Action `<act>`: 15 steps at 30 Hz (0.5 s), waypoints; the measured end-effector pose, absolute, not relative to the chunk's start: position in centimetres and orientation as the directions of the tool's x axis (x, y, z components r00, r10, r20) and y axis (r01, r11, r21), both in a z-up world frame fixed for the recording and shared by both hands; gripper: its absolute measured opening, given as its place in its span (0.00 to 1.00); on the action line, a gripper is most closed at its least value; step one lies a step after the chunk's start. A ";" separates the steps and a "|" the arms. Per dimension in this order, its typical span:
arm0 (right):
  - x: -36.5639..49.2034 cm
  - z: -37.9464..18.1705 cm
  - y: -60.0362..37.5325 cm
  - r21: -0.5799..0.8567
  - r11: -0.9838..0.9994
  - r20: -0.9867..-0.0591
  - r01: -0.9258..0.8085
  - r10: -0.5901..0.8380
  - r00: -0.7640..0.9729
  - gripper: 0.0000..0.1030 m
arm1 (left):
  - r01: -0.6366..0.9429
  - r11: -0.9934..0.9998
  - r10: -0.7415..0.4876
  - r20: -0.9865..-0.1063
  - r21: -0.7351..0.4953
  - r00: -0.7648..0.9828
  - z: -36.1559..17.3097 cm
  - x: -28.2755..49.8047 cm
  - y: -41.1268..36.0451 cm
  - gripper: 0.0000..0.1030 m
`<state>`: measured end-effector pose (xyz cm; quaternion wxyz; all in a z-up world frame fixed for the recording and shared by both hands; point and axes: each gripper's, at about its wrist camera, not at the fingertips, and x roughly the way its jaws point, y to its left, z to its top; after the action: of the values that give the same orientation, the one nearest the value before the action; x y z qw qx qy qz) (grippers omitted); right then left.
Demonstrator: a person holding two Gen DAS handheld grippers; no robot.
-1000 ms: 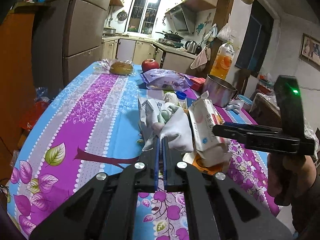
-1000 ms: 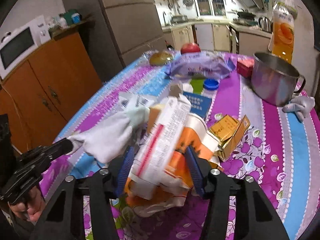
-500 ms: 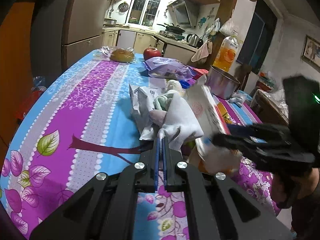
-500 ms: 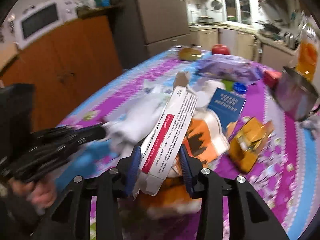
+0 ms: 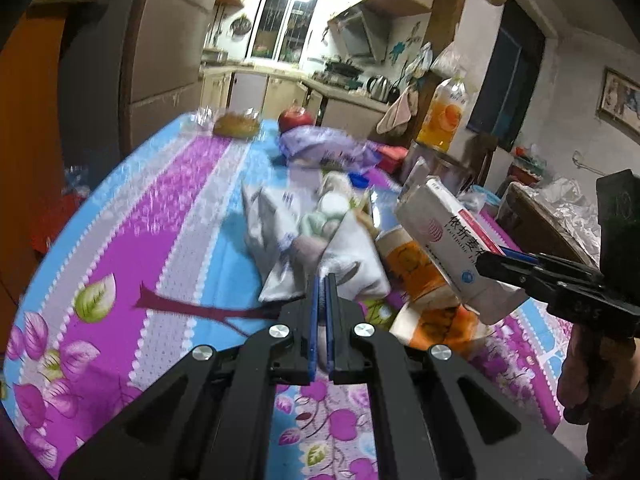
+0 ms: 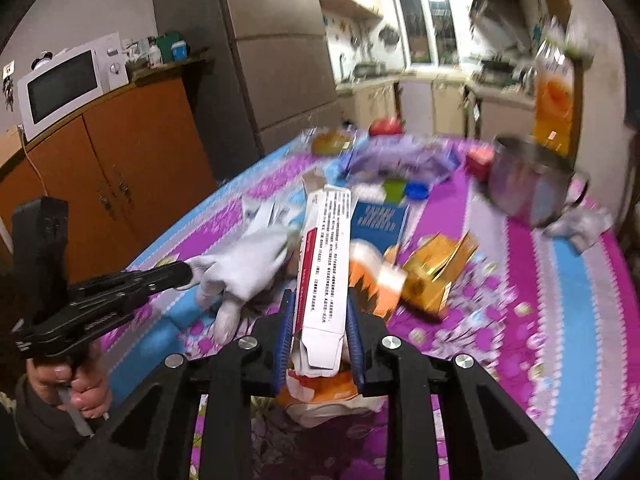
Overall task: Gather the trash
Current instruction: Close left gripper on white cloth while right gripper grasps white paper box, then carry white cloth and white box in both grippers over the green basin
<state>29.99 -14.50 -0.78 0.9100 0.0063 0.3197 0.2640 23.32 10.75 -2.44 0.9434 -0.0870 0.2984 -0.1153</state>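
only the right wrist view shows the microwave (image 6: 64,84) on the orange cabinet (image 6: 120,168) at the left of the frame and the bare hand (image 6: 70,380) gripping the left gripper's handle at lower left; only the left wrist view shows the framed picture (image 5: 620,100) on the wall at the right edge. the bench (image 5: 160,216) wears a purple, blue and grey flowered cloth, with a steel pot (image 6: 528,180), an apple (image 5: 295,118) and a juice bottle (image 5: 444,118) toward the kitchen behind. the left gripper (image 5: 322,280), tilted downward, has its fingers together, pinching the edge of a white glove (image 5: 352,260) at frame centre. the right gripper (image 6: 320,316) is closing its fingers on a white carton (image 6: 326,276), which stands between the blue pads at lower centre, above orange wrappers (image 6: 372,280).
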 end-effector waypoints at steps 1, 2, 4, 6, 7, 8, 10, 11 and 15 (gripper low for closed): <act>29.6 -0.2 -14.8 0.170 0.866 -0.562 -0.469 0.477 0.676 0.24 | 0.171 0.959 -0.269 -0.530 -0.227 0.804 -1.8 23.1 10.6 0.01; 29.2 0.4 -15.1 0.156 0.875 -0.546 -0.458 0.463 0.698 0.23 | 0.174 0.959 -0.269 -0.521 -0.223 0.810 -1.3 23.0 10.4 0.01; 28.3 1.4 -15.8 0.135 0.888 -0.518 -0.439 0.441 0.733 0.22 | 0.187 0.959 -0.270 -0.496 -0.211 0.825 0.0 22.7 10.0 0.01; 27.7 2.3 -16.5 0.123 0.898 -0.496 -0.423 0.425 0.757 0.22 | 0.205 0.958 -0.279 -0.469 -0.202 0.838 1.3 22.4 9.4 0.01; 27.2 2.8 -17.0 0.117 0.903 -0.481 -0.414 0.416 0.772 0.21 | 0.216 0.957 -0.283 -0.456 -0.195 0.844 2.0 22.2 9.0 0.01; 27.0 3.1 -17.5 0.114 0.907 -0.472 -0.406 0.409 0.781 0.21 | 0.223 0.956 -0.287 -0.447 -0.191 0.847 2.5 22.1 8.7 0.01; 26.5 3.6 -18.3 0.111 0.913 -0.458 -0.393 0.398 0.795 0.21 | 0.238 0.954 -0.295 -0.426 -0.183 0.855 3.7 22.0 8.0 0.01; 26.1 3.9 -18.8 0.112 0.918 -0.450 -0.381 0.388 0.804 0.21 | 0.245 0.953 -0.299 -0.417 -0.180 0.858 4.2 22.0 7.7 0.01; 25.0 4.5 -20.4 0.111 0.929 -0.432 -0.352 0.364 0.825 0.21 | 0.288 0.944 -0.328 -0.378 -0.159 0.866 6.5 21.7 5.7 0.01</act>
<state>25.03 -20.44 4.45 0.9553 0.0133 0.2285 0.1874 21.73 5.73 6.53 0.9647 -0.0488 0.2038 -0.1595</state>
